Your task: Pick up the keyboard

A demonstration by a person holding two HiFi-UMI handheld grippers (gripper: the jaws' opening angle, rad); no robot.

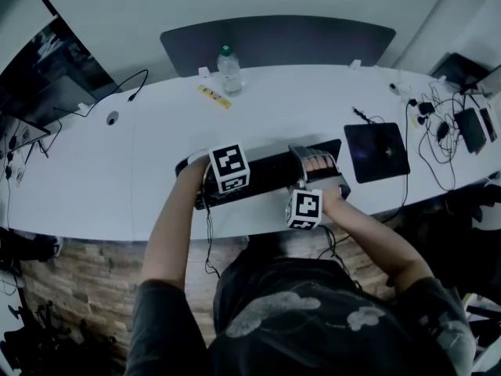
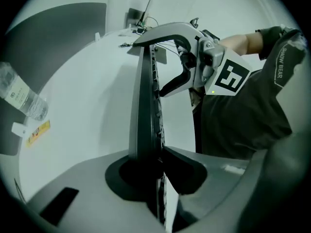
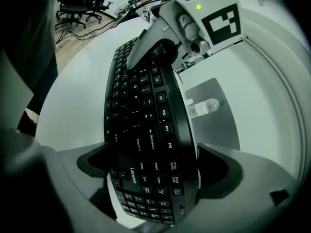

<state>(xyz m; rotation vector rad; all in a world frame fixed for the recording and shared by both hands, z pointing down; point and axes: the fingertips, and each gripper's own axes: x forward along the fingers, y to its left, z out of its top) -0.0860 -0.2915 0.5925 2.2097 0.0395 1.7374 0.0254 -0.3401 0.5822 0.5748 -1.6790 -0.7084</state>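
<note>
A black Lenovo keyboard [image 1: 270,175] sits across the white table [image 1: 117,178] near its front edge. I cannot tell whether it is off the surface. My left gripper [image 1: 202,182] is at the keyboard's left end. In the left gripper view the keyboard [image 2: 146,96] runs edge-on between the jaws of my left gripper [image 2: 155,164], and the pads press on it. My right gripper [image 1: 319,171] is at the right end. In the right gripper view the keyboard [image 3: 141,120] fills the gap of my right gripper [image 3: 153,174], clamped across its width.
A clear water bottle [image 1: 228,70] and a yellow strip [image 1: 214,95] stand behind the keyboard. To the right are a dark mouse pad [image 1: 377,151] and tangled cables [image 1: 438,131]. A grey panel [image 1: 274,37] runs along the far edge, and a screen [image 1: 47,77] stands at far left.
</note>
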